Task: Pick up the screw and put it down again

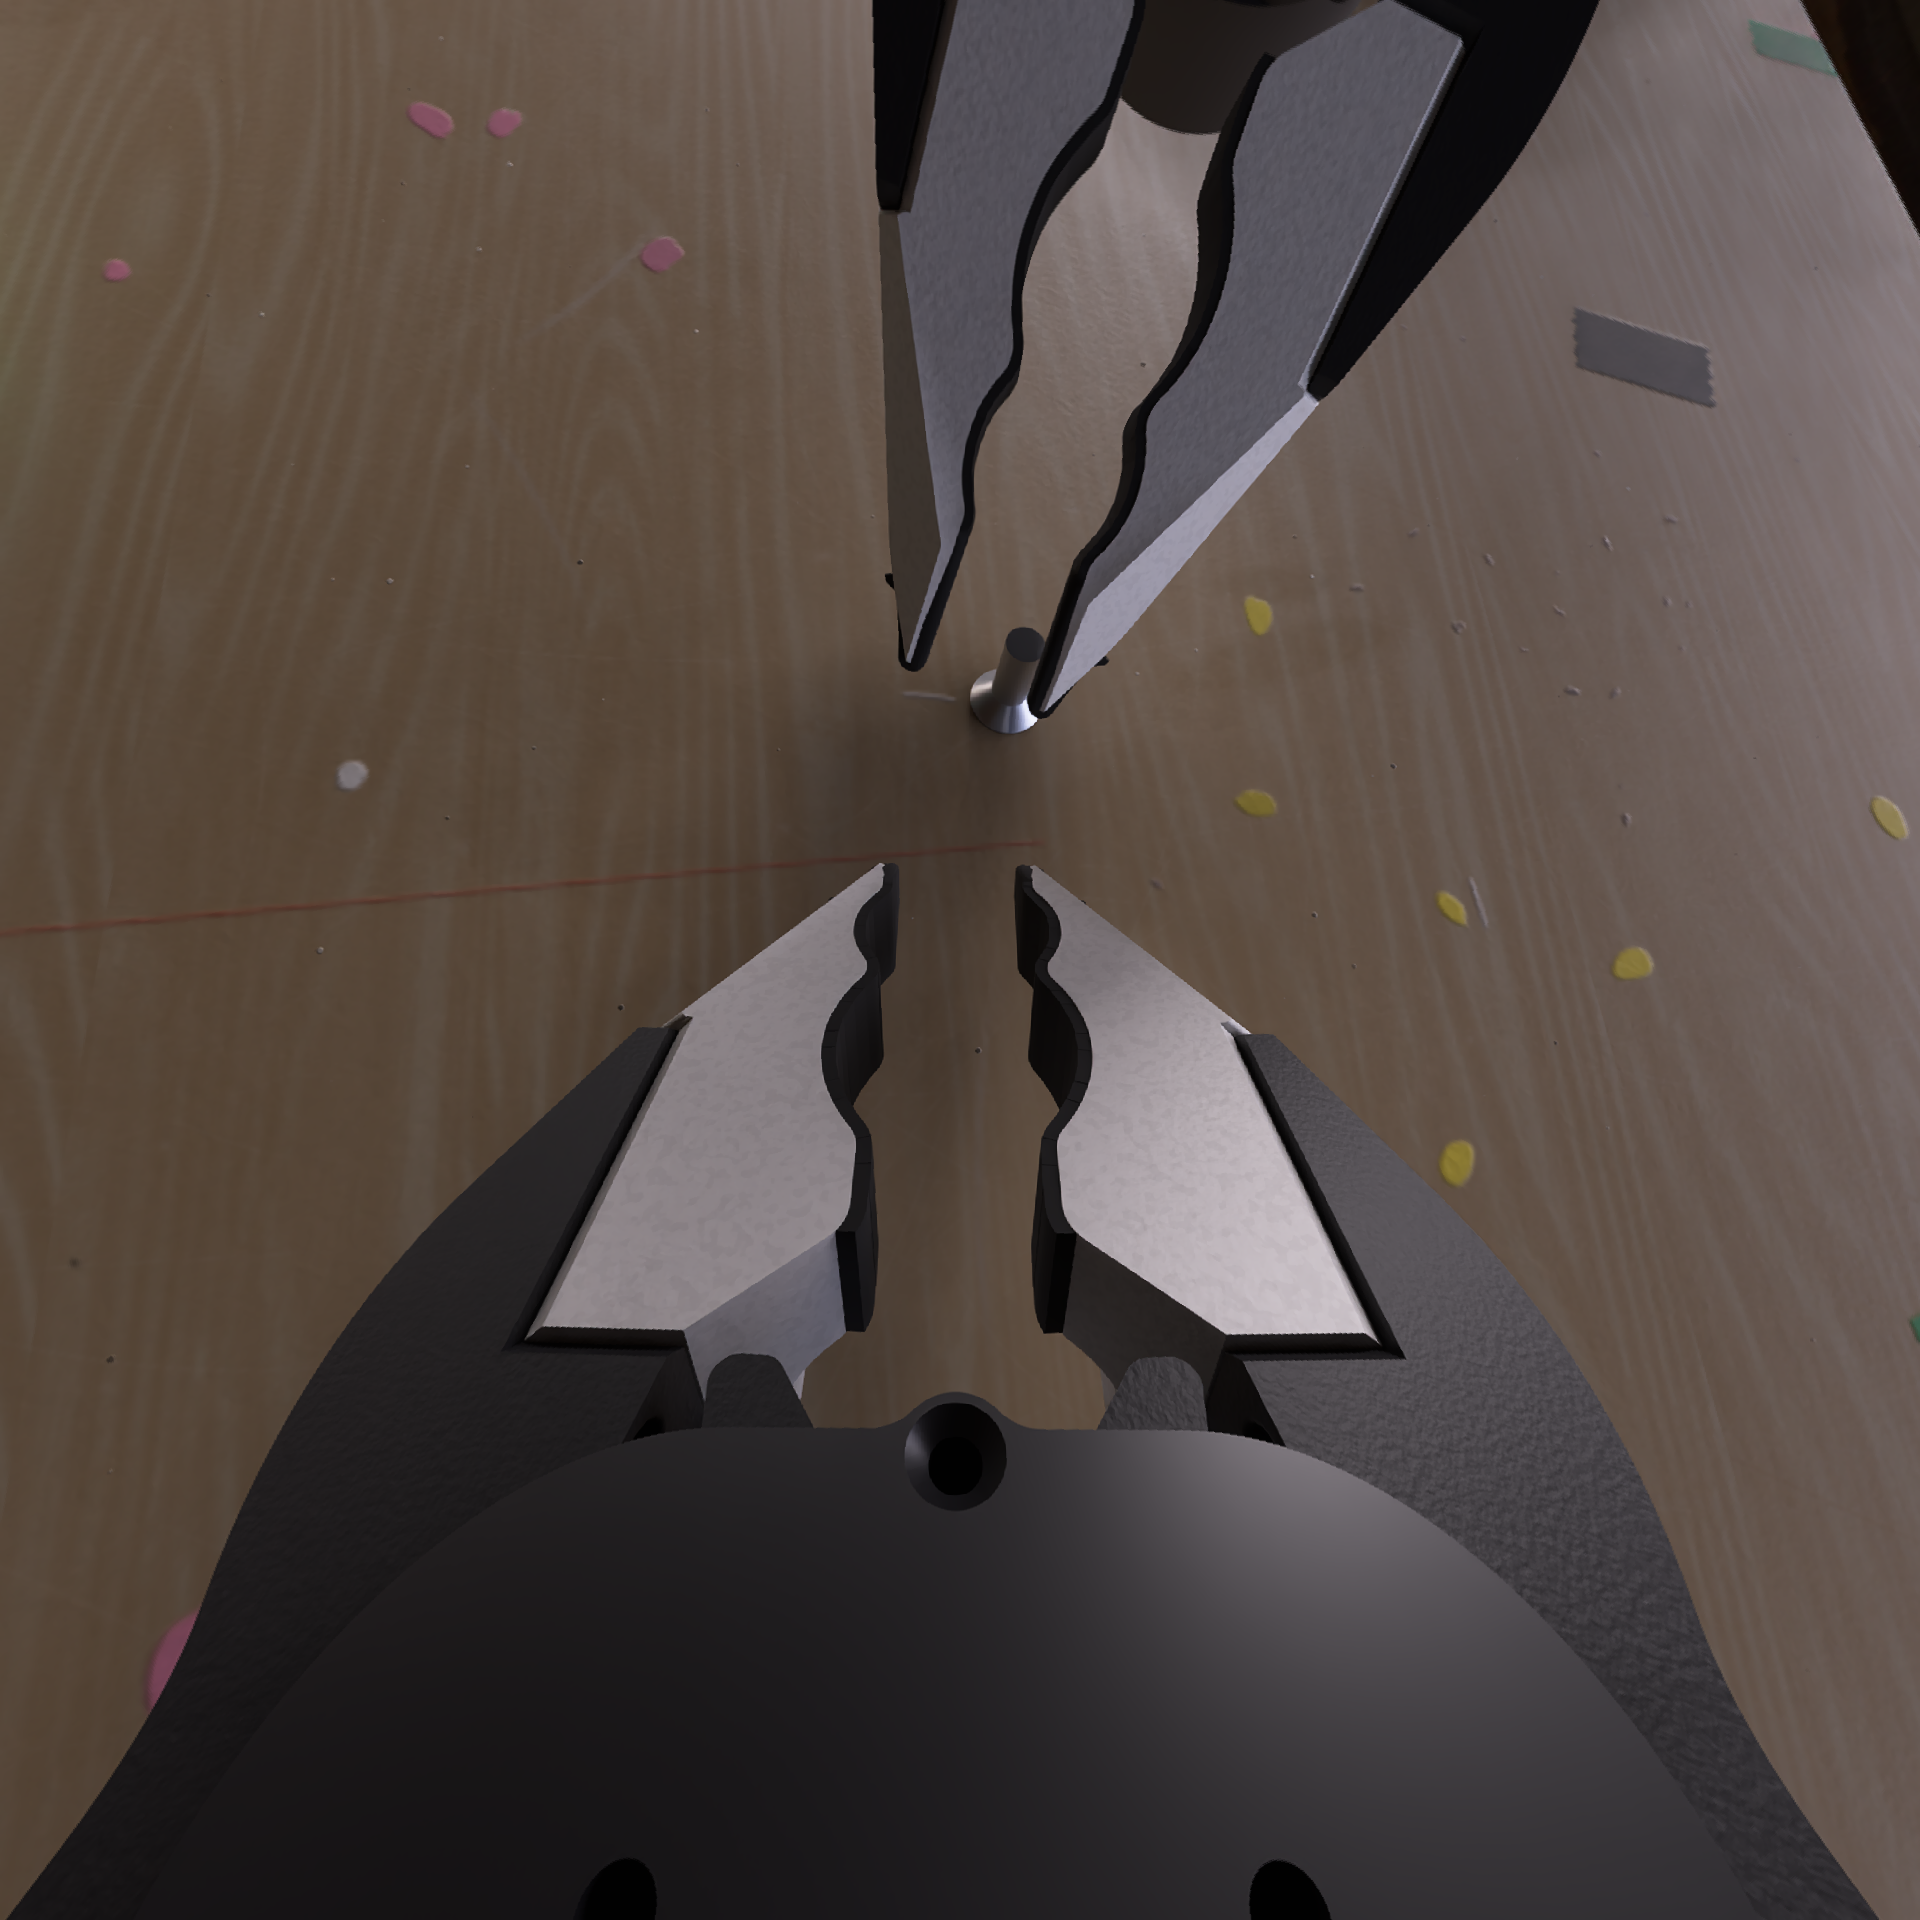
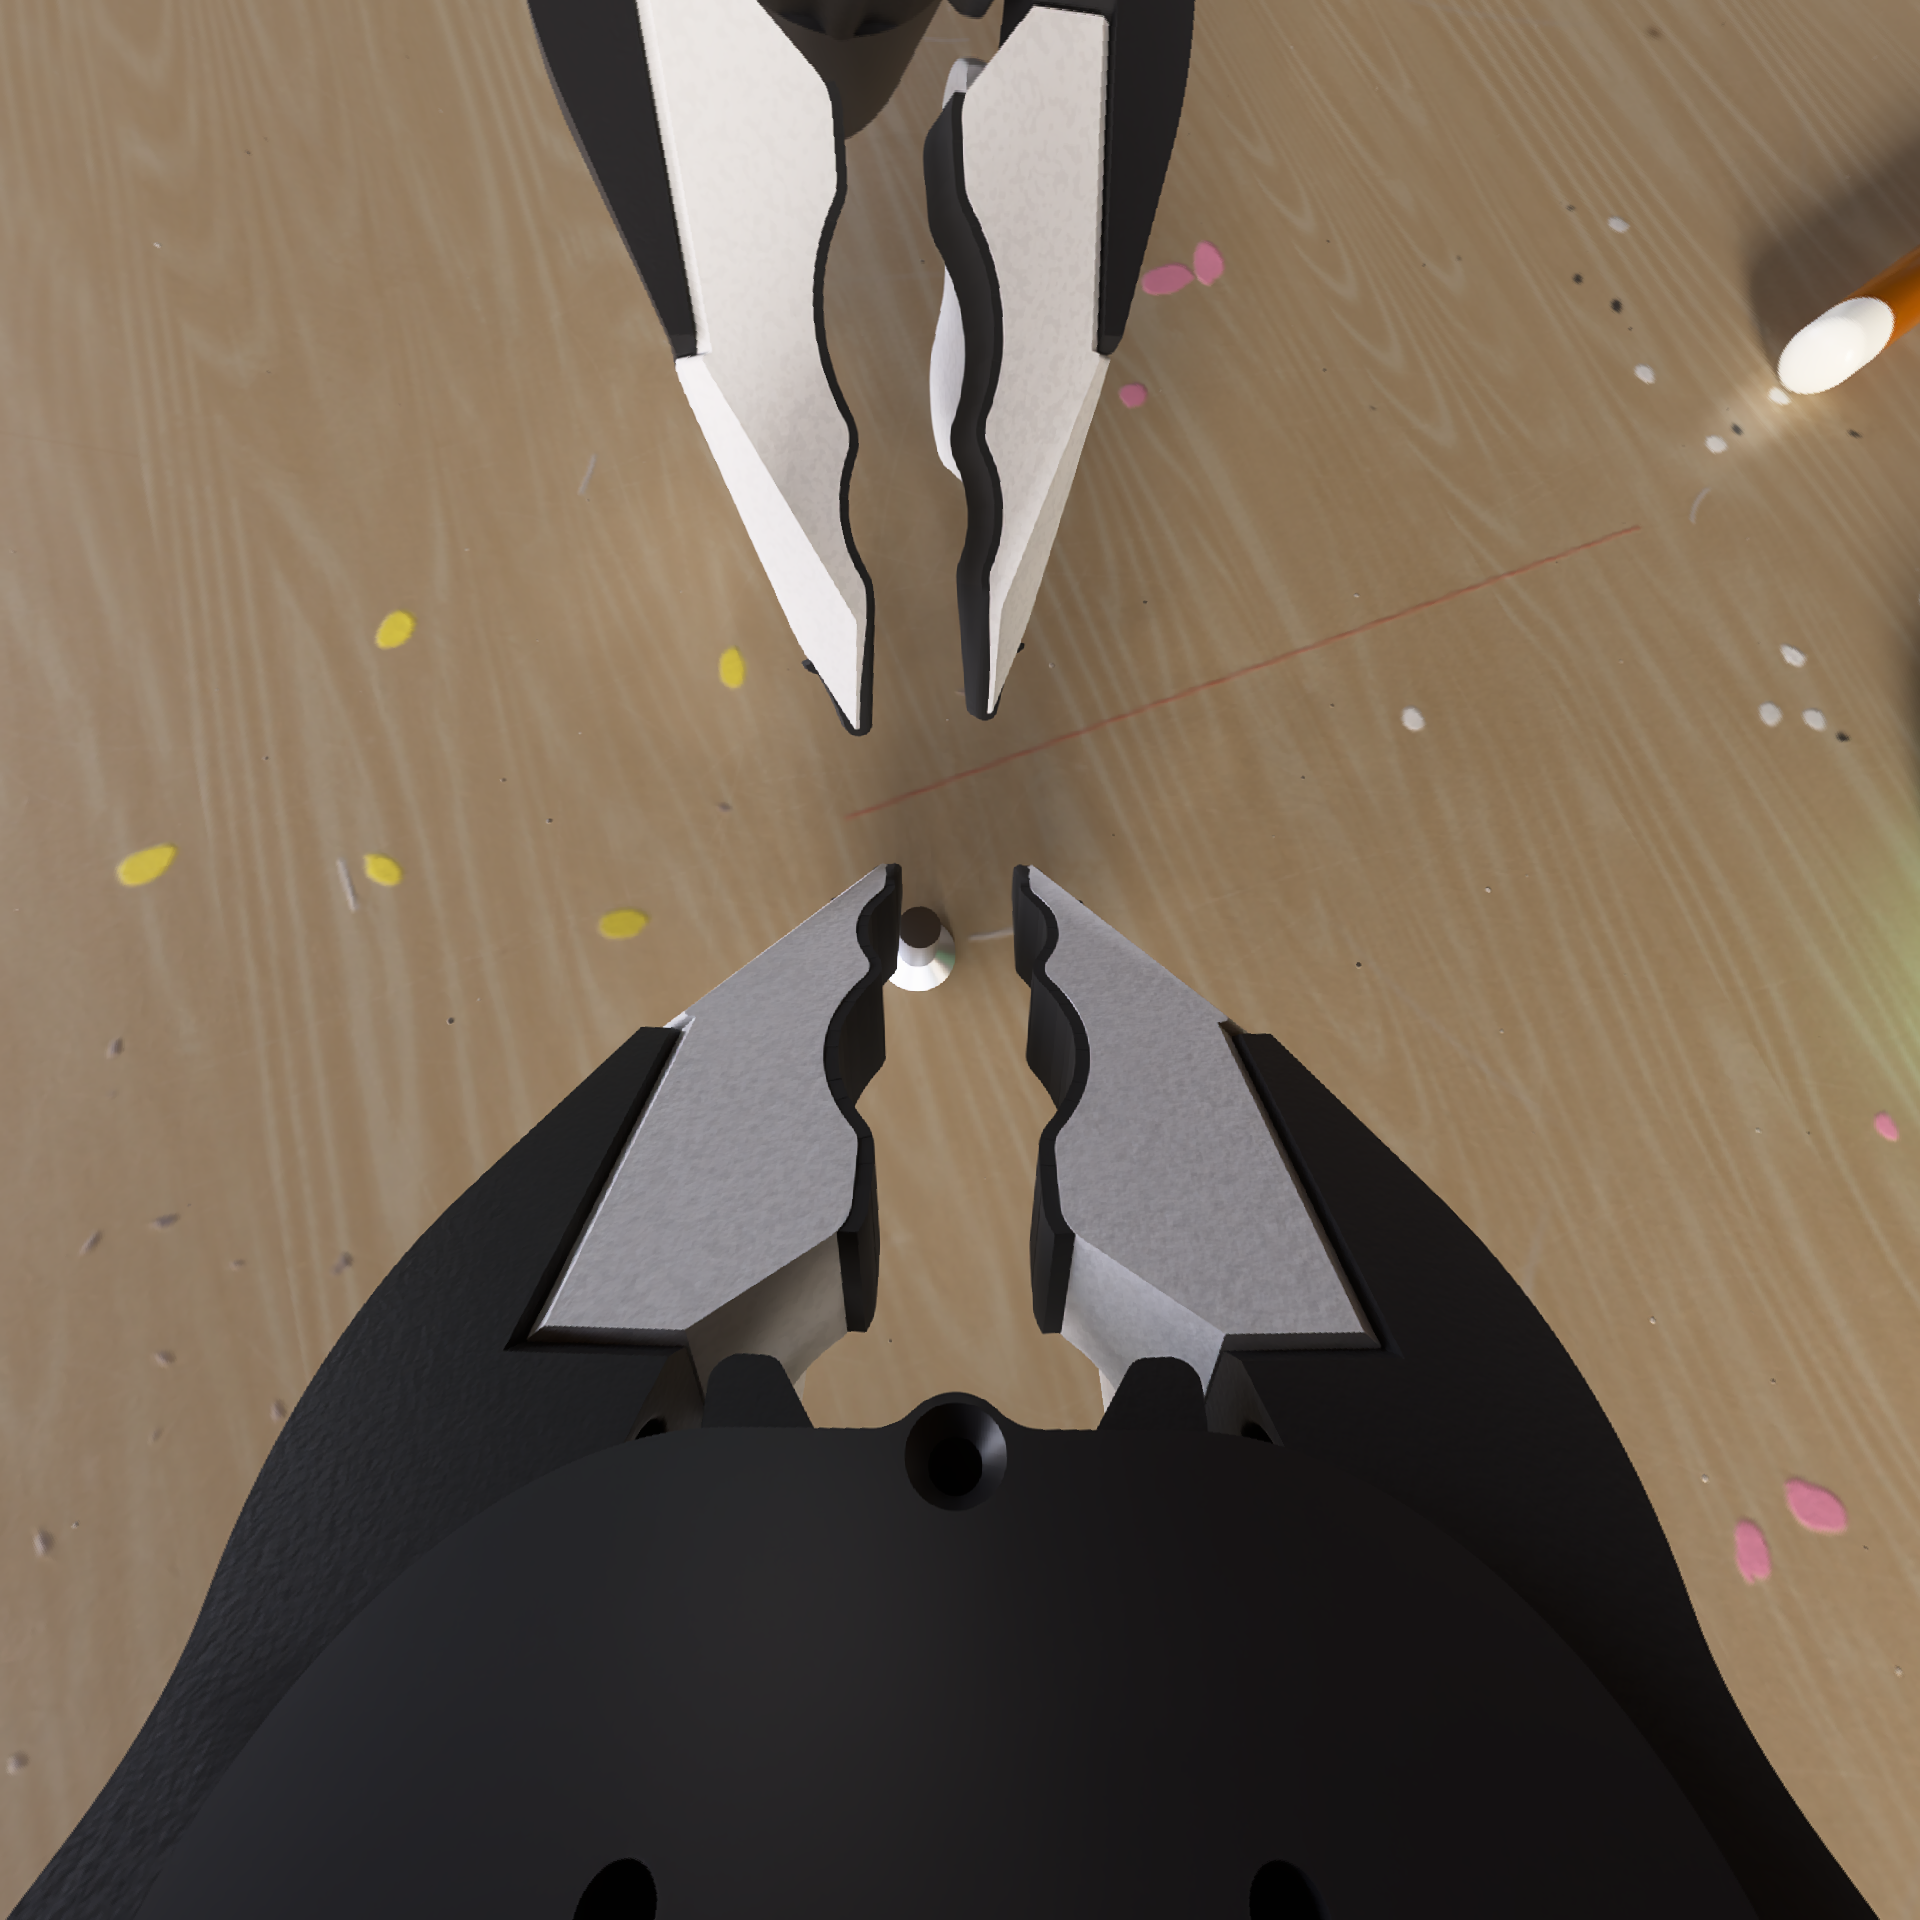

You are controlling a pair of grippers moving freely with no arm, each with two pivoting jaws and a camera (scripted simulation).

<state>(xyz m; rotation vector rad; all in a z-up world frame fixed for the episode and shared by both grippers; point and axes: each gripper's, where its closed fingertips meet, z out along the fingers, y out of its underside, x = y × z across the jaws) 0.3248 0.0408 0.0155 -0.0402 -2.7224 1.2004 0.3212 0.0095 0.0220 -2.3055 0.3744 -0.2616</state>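
Observation:
A small silver screw (image 1: 1006, 694) stands head-down, shank up, on the wooden table (image 1: 416, 623). My right gripper (image 2: 956, 878) is open, its fingertips down on either side of the screw (image 2: 921, 956). The screw sits close against one finger, with a gap to the other. In the left wrist view the right gripper (image 1: 982, 686) comes in from the top. My left gripper (image 1: 958, 878) is open and empty, a short way from the screw and pointing at it. It shows at the top of the right wrist view (image 2: 920, 722).
An orange tool with a white tip (image 2: 1839, 343) lies at the right edge of the right wrist view. A grey tape patch (image 1: 1642, 358) and a green one (image 1: 1787, 47) are stuck on the table. Pink, yellow and white paint spots and a thin red line (image 1: 520, 894) mark the wood.

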